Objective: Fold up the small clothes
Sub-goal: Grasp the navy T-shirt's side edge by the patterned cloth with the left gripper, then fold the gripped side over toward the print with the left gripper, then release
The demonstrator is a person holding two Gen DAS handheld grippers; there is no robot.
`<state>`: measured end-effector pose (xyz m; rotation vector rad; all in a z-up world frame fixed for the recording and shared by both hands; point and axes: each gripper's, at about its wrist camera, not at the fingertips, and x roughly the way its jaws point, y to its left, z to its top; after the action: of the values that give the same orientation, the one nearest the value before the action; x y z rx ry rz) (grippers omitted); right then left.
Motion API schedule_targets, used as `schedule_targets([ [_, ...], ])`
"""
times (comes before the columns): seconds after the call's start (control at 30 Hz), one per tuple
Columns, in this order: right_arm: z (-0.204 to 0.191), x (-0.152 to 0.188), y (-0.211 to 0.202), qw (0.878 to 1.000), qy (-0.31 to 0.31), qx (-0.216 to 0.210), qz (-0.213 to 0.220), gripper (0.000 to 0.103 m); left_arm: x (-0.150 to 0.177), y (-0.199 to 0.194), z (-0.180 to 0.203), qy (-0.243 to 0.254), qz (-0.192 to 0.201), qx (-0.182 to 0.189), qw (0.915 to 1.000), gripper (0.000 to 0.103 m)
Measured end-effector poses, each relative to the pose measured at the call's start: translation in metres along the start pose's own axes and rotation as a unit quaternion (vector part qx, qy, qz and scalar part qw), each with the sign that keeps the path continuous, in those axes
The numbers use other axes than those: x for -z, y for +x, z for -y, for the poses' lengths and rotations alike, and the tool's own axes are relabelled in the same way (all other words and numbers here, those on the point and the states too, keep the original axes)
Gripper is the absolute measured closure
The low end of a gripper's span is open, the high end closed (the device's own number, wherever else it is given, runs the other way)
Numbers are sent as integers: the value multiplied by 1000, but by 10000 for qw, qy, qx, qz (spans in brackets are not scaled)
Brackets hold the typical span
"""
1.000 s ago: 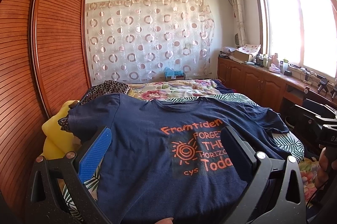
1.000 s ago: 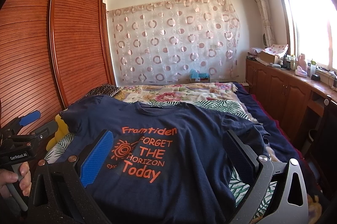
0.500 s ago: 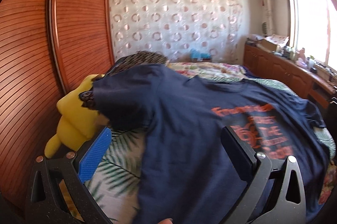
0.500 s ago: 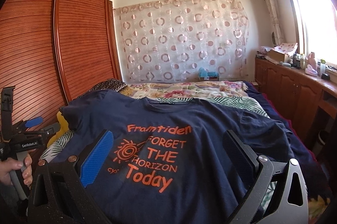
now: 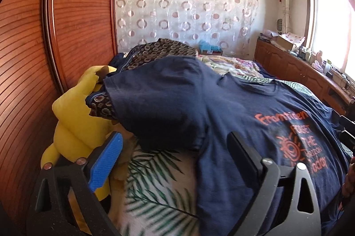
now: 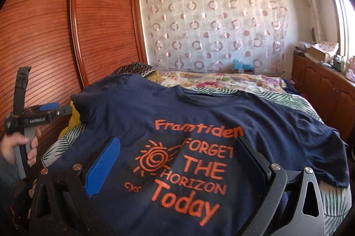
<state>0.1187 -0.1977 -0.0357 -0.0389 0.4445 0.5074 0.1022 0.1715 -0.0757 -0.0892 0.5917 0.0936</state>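
Note:
A navy T-shirt [image 6: 221, 109] with orange lettering lies spread face up on the bed. In the left wrist view its left sleeve [image 5: 159, 107] bulges over a pile at the bed's left side. My left gripper [image 5: 174, 137] hovers just short of that sleeve's lower hem. Its jaws are closing, and the pads press on nothing. My right gripper [image 6: 177, 142] stands wide open over the printed chest, nothing gripped. At the left edge of the right wrist view, a person's hand [image 6: 13, 145] holds the left gripper's handle.
A yellow plush toy [image 5: 75, 116] and a dark patterned cloth [image 5: 155, 50] lie under the sleeve, against the slatted wooden wardrobe [image 5: 33, 58]. The leaf-print sheet [image 5: 155, 182] shows beside the shirt. A floral quilt [image 6: 221, 80] lies behind it, and wooden cabinets [image 6: 321, 91] run along the right.
The left gripper has swung left, from over the print to the left sleeve and plush toy, and its jaws have narrowed slightly. The right gripper has moved in closer over the lettering.

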Motion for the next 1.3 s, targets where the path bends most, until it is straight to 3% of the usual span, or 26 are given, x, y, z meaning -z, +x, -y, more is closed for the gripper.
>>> schedule_targets([
  [0.27,11,-20,28,9986,-143,-357,-371,2,4,43,-32,-418,-724,249,9962,37],
  [0.47,15,-28,23,9981,-288,-445,-308,2,7,69,-28,-269,-1211,207,9921,43],
  [0.63,17,-25,23,9983,-315,-421,-257,2,9,73,-25,-54,-1300,158,9914,71],
  [0.7,11,-23,22,9985,-296,-412,-212,2,9,70,-24,-5,-1254,140,9920,94],
  [0.9,3,-19,17,9989,-226,-392,-152,2,4,52,-20,198,-998,49,9948,101],
  [1.03,0,-17,16,9989,-232,-371,-142,2,-9,20,-15,194,-567,189,9980,101],
  [1.3,5,-19,13,9994,-111,-306,-139,2,-52,-10,42,712,-149,803,9941,101],
])
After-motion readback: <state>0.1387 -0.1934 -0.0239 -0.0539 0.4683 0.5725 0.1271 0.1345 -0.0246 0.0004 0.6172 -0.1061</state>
